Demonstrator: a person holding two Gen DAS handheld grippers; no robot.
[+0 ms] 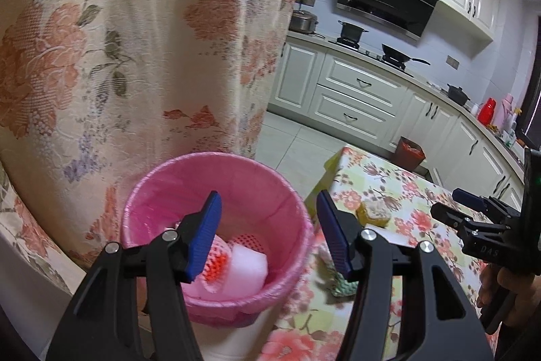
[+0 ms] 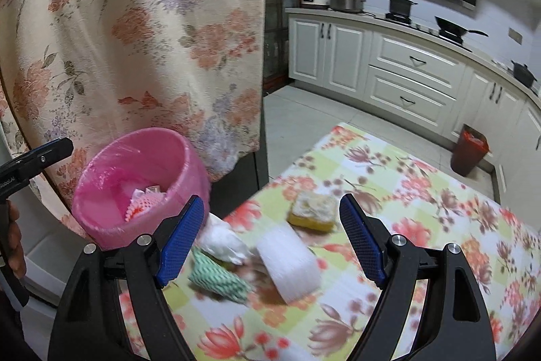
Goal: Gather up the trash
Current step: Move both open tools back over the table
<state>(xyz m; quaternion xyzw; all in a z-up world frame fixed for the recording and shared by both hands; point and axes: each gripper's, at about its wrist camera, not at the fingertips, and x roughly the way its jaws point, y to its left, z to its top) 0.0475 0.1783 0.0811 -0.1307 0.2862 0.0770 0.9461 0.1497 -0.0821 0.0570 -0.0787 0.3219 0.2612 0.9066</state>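
Note:
A pink bin [image 1: 297,246] with a pink liner stands left of the floral table [image 1: 405,192]. Inside it lie a white foam piece [image 1: 247,273] and red and pink foam netting [image 1: 216,266]. My left gripper [image 1: 268,195] hovers open over the bin's right rim, with nothing between its fingers. My right gripper [image 2: 272,199] is open above the table [image 2: 422,192]. Below it lie a white foam block [image 2: 287,263], a crumpled white tissue [image 2: 223,239], a green striped wrapper [image 2: 216,279] and a yellow sponge [image 2: 312,208]. The pink bin [image 2: 189,168] sits to its left.
A floral curtain [image 1: 135,56] hangs right behind the bin. A brown bin [image 2: 470,154] with a red liner stands on the tiled floor by the white kitchen cabinets [image 2: 405,76]. Pots and a pan sit on the stove. A hand holds the right gripper [image 1: 446,202] at the frame's right edge.

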